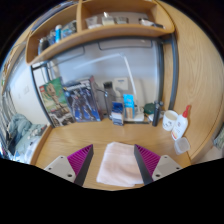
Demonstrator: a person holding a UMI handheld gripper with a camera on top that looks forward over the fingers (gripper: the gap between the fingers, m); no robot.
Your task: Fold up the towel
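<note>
A pale folded towel (121,164) lies flat on a wooden desk (60,140), directly between the two fingers of the claw (113,160). The claw is spread wide and grips nothing — a purple pad (80,158) shows on either side of the cloth. The towel's near edge is cut off from sight. Beyond it, against the wall, stand books (72,102) and small bottles (176,122) too small to identify; a shelf (100,36) hangs above.

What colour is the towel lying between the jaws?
Pale, off-white to light pink, plain; the towel shows best in the gripper view.
</note>
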